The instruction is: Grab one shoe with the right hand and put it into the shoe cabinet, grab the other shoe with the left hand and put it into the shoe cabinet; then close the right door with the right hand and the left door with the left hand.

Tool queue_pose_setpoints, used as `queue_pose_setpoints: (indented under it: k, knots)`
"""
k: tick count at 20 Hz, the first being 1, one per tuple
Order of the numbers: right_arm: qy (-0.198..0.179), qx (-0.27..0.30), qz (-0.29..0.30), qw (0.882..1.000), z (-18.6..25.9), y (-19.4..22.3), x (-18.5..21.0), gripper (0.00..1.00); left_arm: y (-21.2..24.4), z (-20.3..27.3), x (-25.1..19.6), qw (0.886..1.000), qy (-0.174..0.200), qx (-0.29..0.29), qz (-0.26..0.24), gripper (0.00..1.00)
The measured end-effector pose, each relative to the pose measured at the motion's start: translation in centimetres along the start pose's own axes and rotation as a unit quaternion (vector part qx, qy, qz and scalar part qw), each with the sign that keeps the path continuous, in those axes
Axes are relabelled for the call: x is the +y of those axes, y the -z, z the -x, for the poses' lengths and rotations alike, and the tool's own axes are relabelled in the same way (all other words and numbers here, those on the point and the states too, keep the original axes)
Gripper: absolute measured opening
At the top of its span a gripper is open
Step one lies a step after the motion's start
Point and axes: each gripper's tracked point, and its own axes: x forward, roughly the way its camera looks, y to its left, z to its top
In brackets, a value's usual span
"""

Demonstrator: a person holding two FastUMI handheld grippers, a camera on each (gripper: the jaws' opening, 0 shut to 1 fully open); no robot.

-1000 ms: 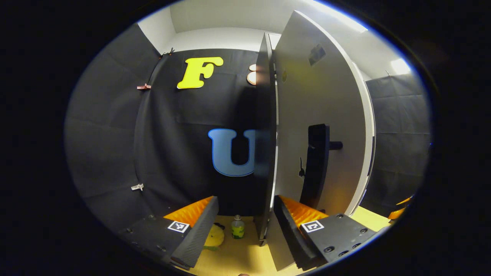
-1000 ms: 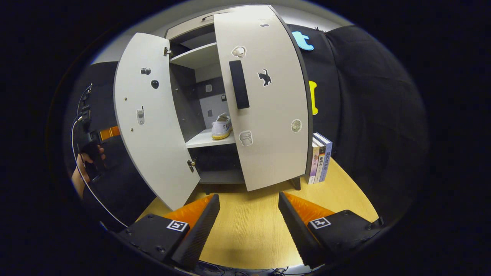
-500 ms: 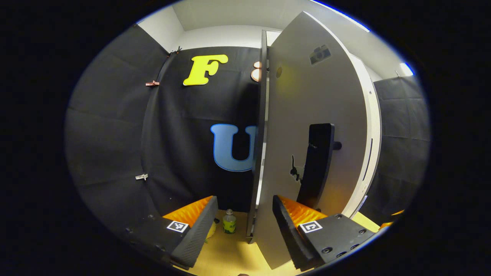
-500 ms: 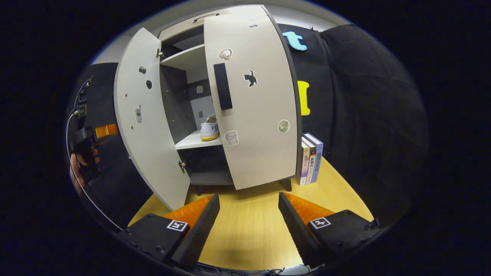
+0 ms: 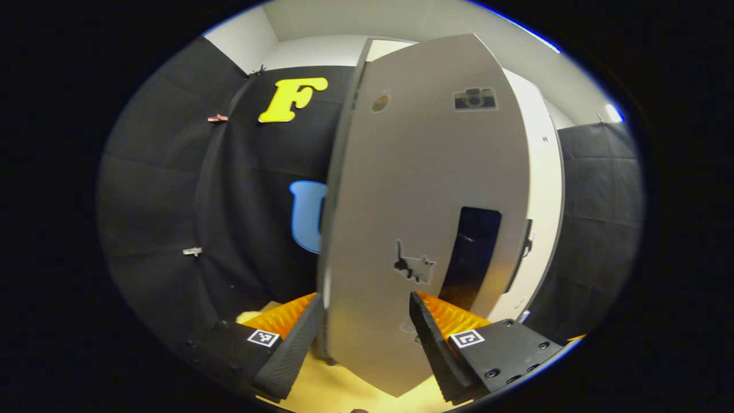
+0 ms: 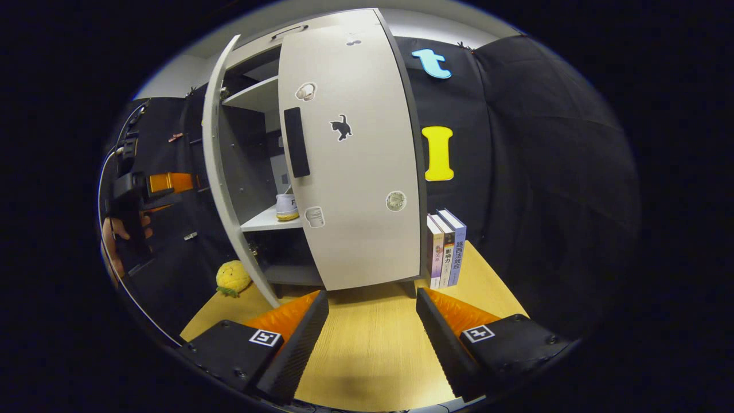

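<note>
The shoe cabinet point(image 6: 261, 94) stands on a wooden table point(image 6: 375, 355). Its right door point(image 6: 350, 166) is almost closed, and its left door point(image 6: 213, 160) stands out edge-on. Through the gap a white shoe point(image 6: 286, 207) rests on the middle shelf. My right gripper point(image 6: 371, 321) is open over the table in front of the cabinet, holding nothing. In the left gripper view, the left door's outer face point(image 5: 424, 172) with its dark handle point(image 5: 470, 258) is very close. My left gripper point(image 5: 362, 330) is open, with that door's lower edge between its fingers. A hand holds the left gripper point(image 6: 183, 183) just left of the door.
Three upright books point(image 6: 446, 246) lean against the cabinet's right side. A yellow pineapple toy point(image 6: 232, 278) lies on the table below the left door. Black cloth walls close in behind and on both sides.
The left door has swung in from wide open to edge-on, with my left gripper following it closely. The right door has closed further, and my right gripper has drawn back to the right.
</note>
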Motion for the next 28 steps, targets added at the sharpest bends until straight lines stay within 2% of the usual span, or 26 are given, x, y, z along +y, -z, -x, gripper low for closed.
queue_pose_setpoints:
  k: [3,6,11,15,19,28]
  knots:
    - [-0.005,-0.01,0.0,1.0,-0.4,-1.0,-1.8,0.99,-0.1,-0.7,-3.6,1.0,0.007,-0.002,-0.028,0.96]
    - [-0.014,-0.013,0.027,0.999,-1.3,-1.2,-3.2,0.99,1.8,-0.3,-6.4,0.999,0.011,0.011,-0.049,0.91]
    - [-0.054,-0.024,0.041,0.997,-1.8,-2.3,-2.4,0.99,4.1,2.7,-8.3,0.998,0.005,0.018,-0.061,0.95]
    - [-0.066,-0.053,0.046,0.995,-0.7,-4.7,-0.7,0.99,5.0,6.4,-8.0,0.999,0.0,0.025,-0.04,0.95]
    - [-0.04,-0.084,0.047,0.994,2.0,-7.3,0.7,0.99,3.5,10.5,-6.9,1.0,0.013,0.016,-0.007,0.95]
    - [-0.003,-0.168,0.022,0.986,9.2,-10.9,3.9,0.99,1.9,19.0,-0.5,0.999,0.0,-0.021,-0.038,0.95]
